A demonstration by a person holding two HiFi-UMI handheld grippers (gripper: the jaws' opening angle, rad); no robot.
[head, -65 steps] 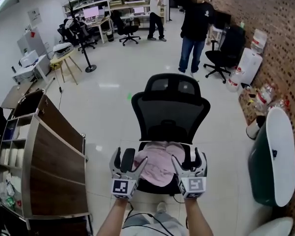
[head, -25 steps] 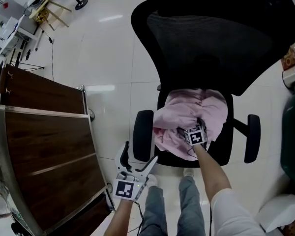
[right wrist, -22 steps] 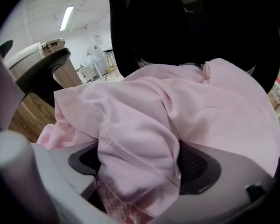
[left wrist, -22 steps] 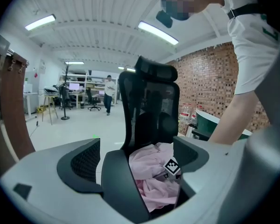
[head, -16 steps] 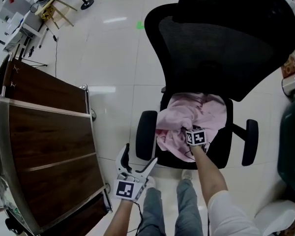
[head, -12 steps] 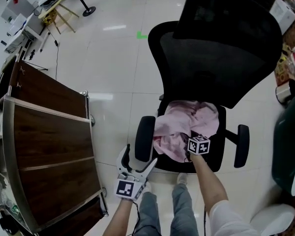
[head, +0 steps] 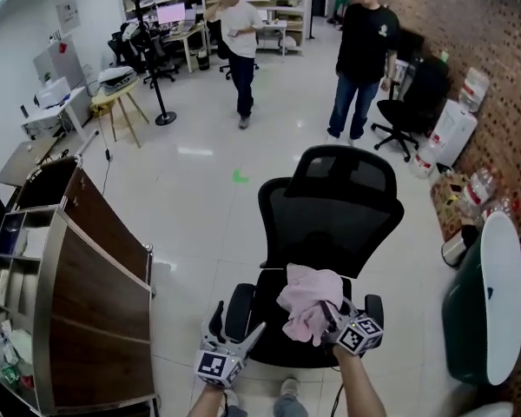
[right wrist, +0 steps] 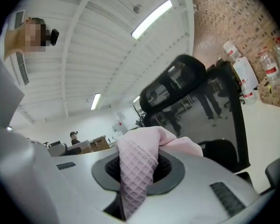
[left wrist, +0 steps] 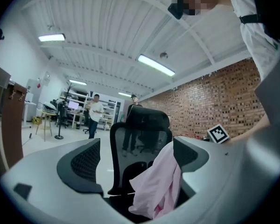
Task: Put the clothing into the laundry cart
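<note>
Clothing (head: 307,302) pink, bunched in my right gripper (head: 336,318), jaws pinched tight on its fabric | hangs over chair (head: 330,220) seat, hem possibly touching it, hard to tell | left gripper (head: 239,320) jaws wide apart, empty, near chair's armrest

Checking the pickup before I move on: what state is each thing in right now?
pink garment: bunched, hanging from the right hand-held gripper above the seat.
right hand-held gripper: shut on the pink garment.
left hand-held gripper: open, holding nothing.
office chair: upright, seat beneath the garment.
</note>
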